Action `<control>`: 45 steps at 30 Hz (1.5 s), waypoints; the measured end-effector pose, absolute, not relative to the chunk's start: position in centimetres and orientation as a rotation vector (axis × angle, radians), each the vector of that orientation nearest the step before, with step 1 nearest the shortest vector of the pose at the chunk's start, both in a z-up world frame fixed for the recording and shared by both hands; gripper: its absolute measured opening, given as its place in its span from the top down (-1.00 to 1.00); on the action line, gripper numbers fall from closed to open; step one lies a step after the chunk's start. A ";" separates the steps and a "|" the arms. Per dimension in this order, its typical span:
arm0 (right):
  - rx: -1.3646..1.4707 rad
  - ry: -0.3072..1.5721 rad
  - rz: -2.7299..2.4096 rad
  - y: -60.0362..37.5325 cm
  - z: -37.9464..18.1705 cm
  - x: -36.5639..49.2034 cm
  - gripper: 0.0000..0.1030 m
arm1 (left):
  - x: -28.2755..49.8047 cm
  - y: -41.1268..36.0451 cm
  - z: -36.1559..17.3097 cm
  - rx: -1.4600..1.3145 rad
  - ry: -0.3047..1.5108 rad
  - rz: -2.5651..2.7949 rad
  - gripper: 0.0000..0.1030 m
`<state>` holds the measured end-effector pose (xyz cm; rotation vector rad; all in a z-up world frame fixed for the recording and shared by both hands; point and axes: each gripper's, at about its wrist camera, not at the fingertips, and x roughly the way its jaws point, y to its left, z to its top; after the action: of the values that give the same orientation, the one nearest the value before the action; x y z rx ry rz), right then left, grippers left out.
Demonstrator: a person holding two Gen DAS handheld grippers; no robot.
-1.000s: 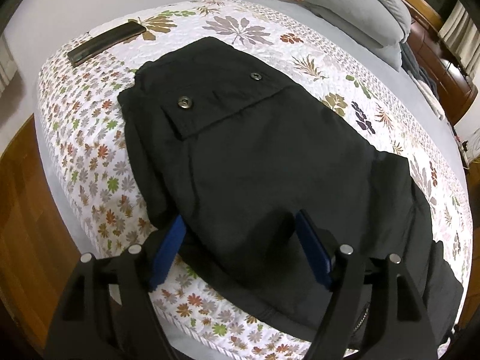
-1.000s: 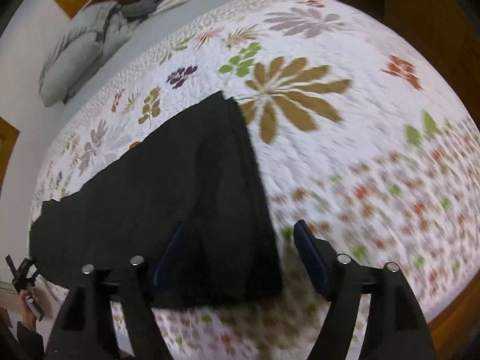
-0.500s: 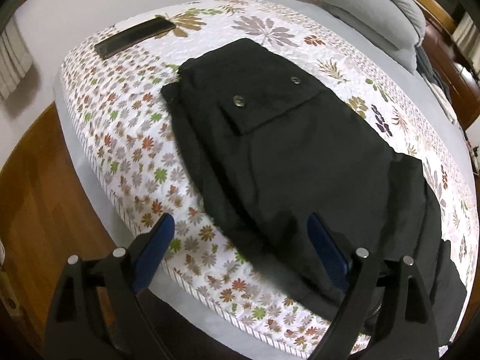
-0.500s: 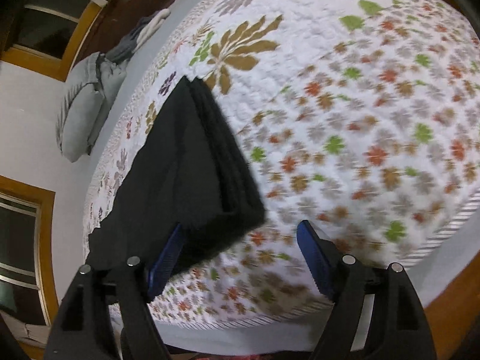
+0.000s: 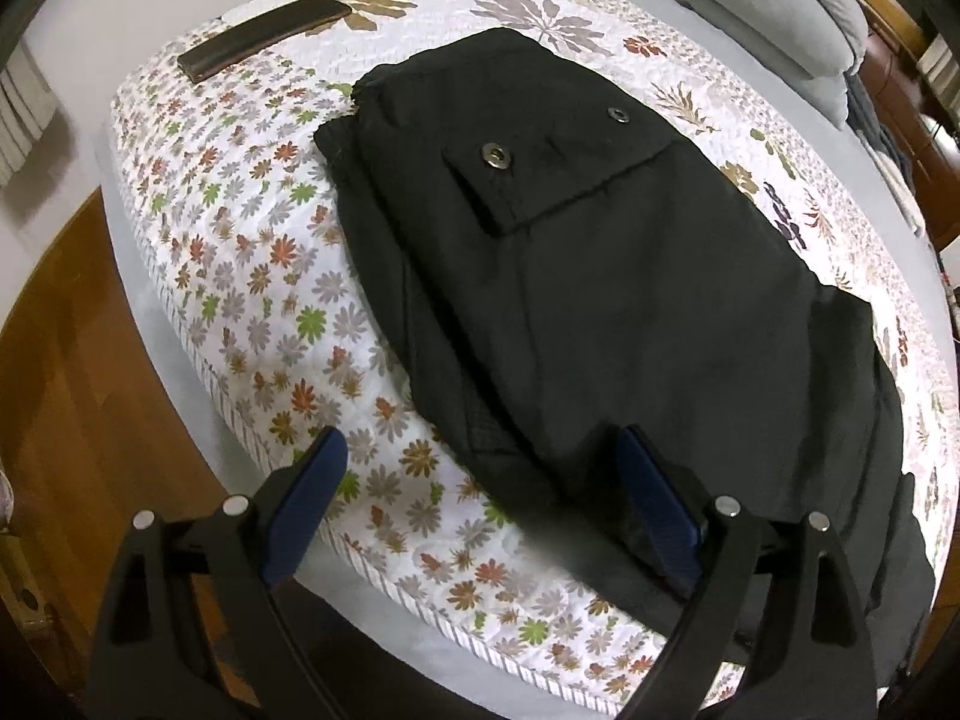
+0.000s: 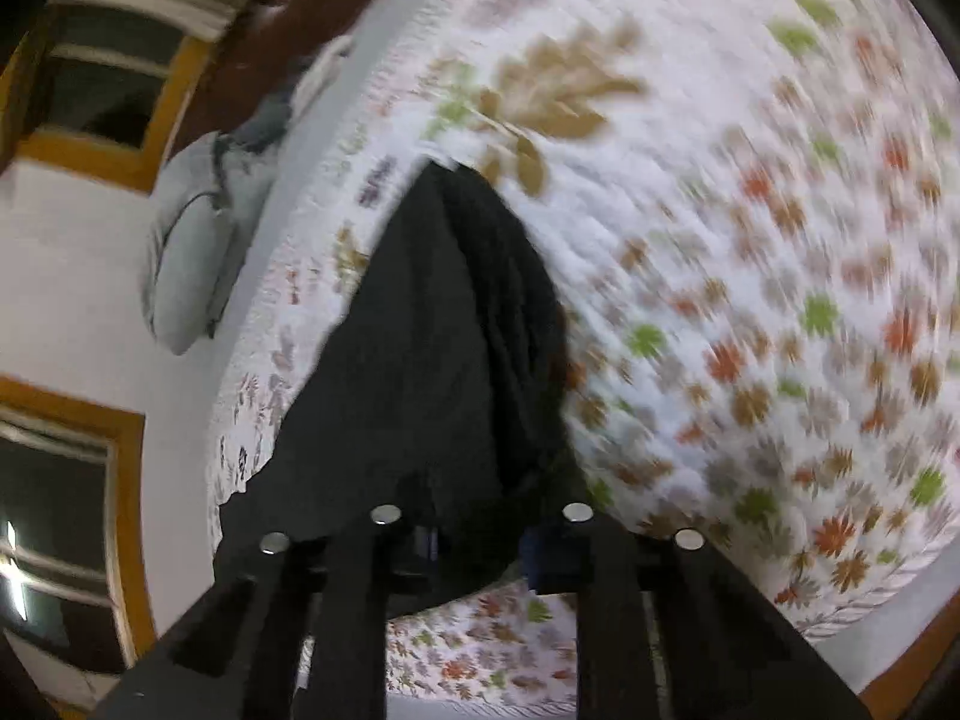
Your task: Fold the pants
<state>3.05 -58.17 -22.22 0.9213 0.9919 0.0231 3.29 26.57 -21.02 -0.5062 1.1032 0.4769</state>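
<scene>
Black pants lie flat across a floral quilted bed, waistband end with its snap-fastened pocket flap at the far left and the legs running toward the near right, where cloth droops over the bed's near edge. The left claw stands wide and holds nothing: one blue pad hangs over bare quilt, the other over the near edge of the garment. The right claw is closing, its jaws drawn narrow with the leg-end fabric gathered between them; whether the pads press fully cannot be read through the blur. The cloth appears soft, light and limp, several layers thick at the hem; it should drape and sag when lifted and may slip apart unless all layers are pinched together. Edges and corners offer the best hold, not the flat middle. A dark flat case lies well apart at the far left corner.
</scene>
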 end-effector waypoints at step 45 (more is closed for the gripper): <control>0.899 0.916 -0.303 -66.7 -21.3 -1.5 0.35 | 3.6 22.4 -17.5 -0.561 0.976 0.251 -0.49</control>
<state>-1.55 -66.73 -21.28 0.8992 0.9158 -0.3028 3.58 22.37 -17.54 -0.5609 0.9762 0.2513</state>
